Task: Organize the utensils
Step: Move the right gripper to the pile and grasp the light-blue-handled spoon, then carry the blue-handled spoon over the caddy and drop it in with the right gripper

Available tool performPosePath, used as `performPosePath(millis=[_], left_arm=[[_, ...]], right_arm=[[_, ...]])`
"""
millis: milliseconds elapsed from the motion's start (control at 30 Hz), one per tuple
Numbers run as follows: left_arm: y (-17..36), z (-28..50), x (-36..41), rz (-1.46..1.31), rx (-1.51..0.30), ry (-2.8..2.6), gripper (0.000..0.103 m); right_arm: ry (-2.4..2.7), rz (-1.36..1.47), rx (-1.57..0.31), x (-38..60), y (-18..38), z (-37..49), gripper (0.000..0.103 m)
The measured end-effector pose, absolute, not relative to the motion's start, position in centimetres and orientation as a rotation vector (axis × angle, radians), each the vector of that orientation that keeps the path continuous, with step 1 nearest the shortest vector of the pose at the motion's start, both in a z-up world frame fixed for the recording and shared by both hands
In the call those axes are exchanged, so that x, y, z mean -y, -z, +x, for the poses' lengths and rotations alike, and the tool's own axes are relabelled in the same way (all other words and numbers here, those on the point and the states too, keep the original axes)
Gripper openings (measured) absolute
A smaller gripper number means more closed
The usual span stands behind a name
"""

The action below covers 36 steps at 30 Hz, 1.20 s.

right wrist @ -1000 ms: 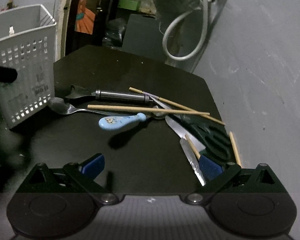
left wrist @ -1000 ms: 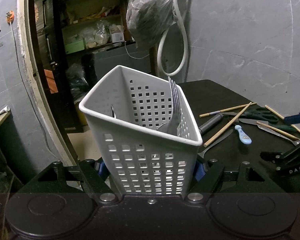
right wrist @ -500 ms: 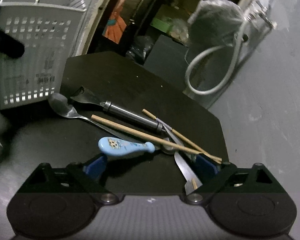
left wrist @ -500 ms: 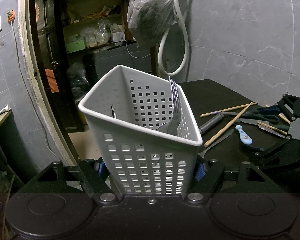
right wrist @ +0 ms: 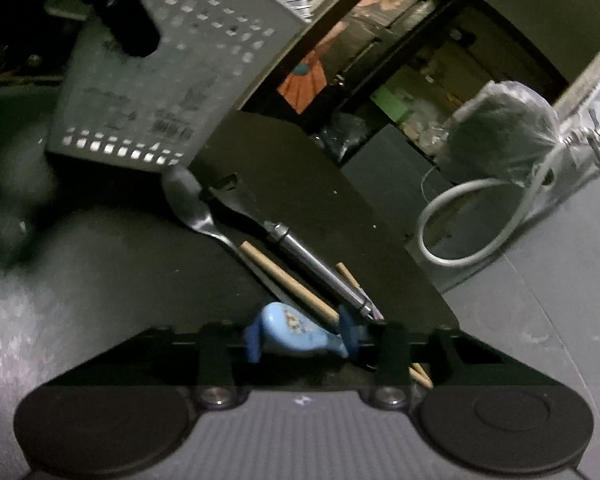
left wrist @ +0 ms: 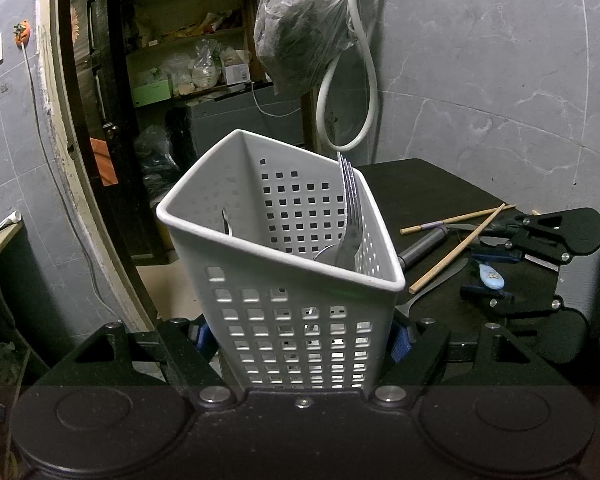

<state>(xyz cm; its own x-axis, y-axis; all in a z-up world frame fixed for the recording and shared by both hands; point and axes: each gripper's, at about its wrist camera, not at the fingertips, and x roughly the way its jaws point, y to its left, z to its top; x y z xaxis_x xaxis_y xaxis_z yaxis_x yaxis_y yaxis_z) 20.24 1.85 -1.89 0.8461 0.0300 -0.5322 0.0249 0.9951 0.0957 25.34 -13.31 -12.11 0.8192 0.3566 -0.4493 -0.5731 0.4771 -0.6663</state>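
My left fingers (left wrist: 300, 340) clamp the white utensil basket (left wrist: 284, 280), forks inside. My right fingers (right wrist: 300, 344) have just been closing around the blue-handled utensil (right wrist: 296, 330) on the counter (right wrist: 284, 168); the chopstick (right wrist: 288, 280) crossing it could snag and scatter.

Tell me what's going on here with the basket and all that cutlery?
A person with two handheld grippers is sorting utensils. The left gripper clamps a white perforated basket holding a fork. The right gripper has just been closing its jaws around a light blue handled utensil on the black table. A spoon, chopsticks and a metal-handled tool remain loose.
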Motion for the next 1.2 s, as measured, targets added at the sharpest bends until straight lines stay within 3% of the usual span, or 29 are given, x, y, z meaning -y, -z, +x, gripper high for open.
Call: performPosePath(millis=[533,1200], left_arm=[[1.9,20.0,-1.8,0.104,-0.554,0.000,0.078],[2.3,19.8,-2.4,0.085,-0.529,0.020,0.077]], right_arm=[[-0.567,-0.927,-0.174,13.2,9.1,24.8,0.011],[-0.387,-0.311,-0.387,18.8,-1.4,24.3,0.010]])
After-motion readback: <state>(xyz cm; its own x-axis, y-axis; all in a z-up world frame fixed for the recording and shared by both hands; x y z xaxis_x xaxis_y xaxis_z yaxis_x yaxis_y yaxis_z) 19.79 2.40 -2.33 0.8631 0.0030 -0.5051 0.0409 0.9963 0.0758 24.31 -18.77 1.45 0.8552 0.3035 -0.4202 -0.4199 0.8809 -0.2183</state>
